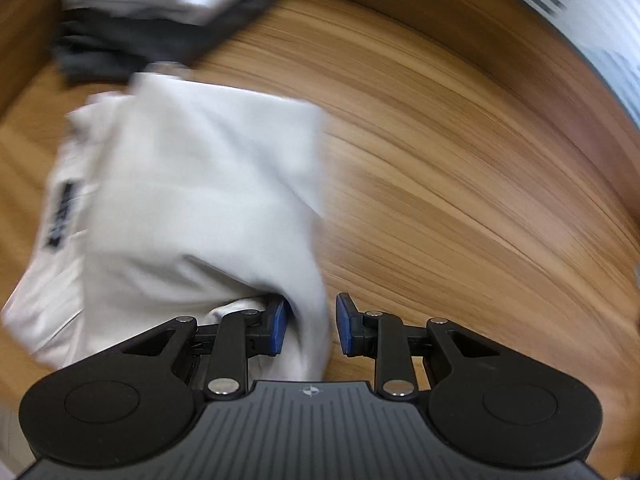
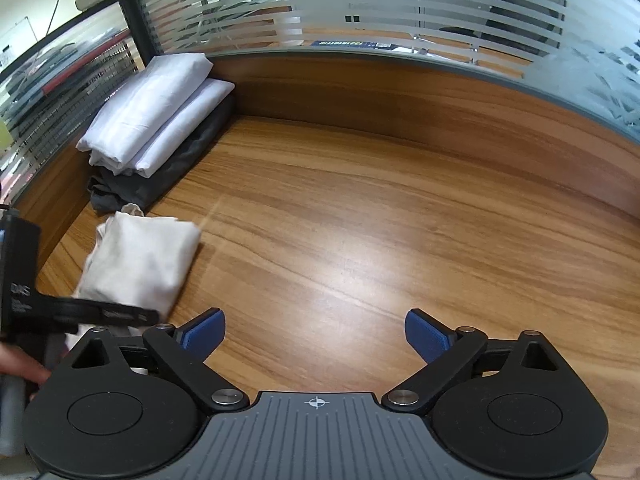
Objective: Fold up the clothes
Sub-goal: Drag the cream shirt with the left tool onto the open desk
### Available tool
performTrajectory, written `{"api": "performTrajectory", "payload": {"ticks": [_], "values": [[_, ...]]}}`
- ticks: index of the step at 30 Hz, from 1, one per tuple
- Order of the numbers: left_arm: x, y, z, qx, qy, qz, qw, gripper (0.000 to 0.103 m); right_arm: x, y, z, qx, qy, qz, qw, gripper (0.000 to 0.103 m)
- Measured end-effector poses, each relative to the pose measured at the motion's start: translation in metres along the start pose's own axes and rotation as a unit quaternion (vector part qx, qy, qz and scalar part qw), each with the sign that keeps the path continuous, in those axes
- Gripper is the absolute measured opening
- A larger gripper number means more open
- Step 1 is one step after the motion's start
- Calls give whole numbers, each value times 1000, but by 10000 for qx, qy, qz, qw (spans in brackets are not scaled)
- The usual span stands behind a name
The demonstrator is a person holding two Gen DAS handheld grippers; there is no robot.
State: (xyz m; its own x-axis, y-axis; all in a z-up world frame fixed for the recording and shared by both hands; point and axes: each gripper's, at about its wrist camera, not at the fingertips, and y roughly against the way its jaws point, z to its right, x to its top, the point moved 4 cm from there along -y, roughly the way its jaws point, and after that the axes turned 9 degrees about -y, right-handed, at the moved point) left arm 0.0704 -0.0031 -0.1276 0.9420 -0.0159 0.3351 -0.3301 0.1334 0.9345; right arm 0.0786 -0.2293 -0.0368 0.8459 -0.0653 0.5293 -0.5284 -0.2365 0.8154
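A folded white garment (image 1: 200, 184) with a dark label at its left side lies on the wooden table (image 1: 460, 200), blurred in the left wrist view. My left gripper (image 1: 311, 326) is shut on the garment's near right corner, with cloth filling the gap between the blue pads. In the right wrist view the same garment (image 2: 144, 260) sits at the left, and the left tool's black housing (image 2: 24, 292) stands over its near end. My right gripper (image 2: 316, 338) is open wide above bare table, holding nothing.
A stack of folded white pieces (image 2: 156, 112) on a dark grey garment (image 2: 168, 176) fills the far left corner. A wooden panel (image 2: 400, 92) topped by striped frosted glass (image 2: 400, 12) rims the table. A person's hand (image 2: 20, 364) grips the left tool.
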Motion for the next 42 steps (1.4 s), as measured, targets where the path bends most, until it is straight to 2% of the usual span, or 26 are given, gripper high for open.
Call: {"api": "performTrajectory", "payload": {"ticks": [4,6,8,10,12,14,17,20,28,30,34,38,42], "values": [[-9,2,26,-184,-352,-29,9992,31,-3,4,0,22,15,15,10000,94],[-13,7,30,-169,-438,33,9989,39,-4,5,-3,38,61,17,10000,93],[-16,13,24,-153,-310,139,9993,60,-5,5,-6,68,127,-16,9999,89],[-21,20,15,-111,-115,223,9996,74,-6,4,-11,123,229,-67,9996,88],[-25,28,3,-35,74,297,9995,78,-7,1,-19,207,378,-122,9990,88],[-28,38,-13,88,260,376,9989,88,-8,-2,-29,316,561,-166,9978,88],[-35,52,-33,338,496,540,9967,95,-7,-8,-46,504,830,-229,9950,86],[-45,66,-49,645,556,602,9946,102,-4,-16,-66,713,1112,-284,9908,84],[-81,100,-69,1114,781,772,9877,102,2,-46,-142,1406,2070,-470,9670,74],[-90,104,-73,1233,861,740,9859,102,2,-55,-165,1575,2356,-539,9575,70],[-109,110,-81,1416,1025,691,9822,102,-4,-73,-208,1846,2919,-714,9358,69],[-125,116,-84,1638,1164,641,9775,102,-16,-95,-248,1940,3446,-872,9143,67],[-135,118,-87,1613,1334,612,9759,102,-30,-117,-280,1985,3865,-1019,8949,62]]}}
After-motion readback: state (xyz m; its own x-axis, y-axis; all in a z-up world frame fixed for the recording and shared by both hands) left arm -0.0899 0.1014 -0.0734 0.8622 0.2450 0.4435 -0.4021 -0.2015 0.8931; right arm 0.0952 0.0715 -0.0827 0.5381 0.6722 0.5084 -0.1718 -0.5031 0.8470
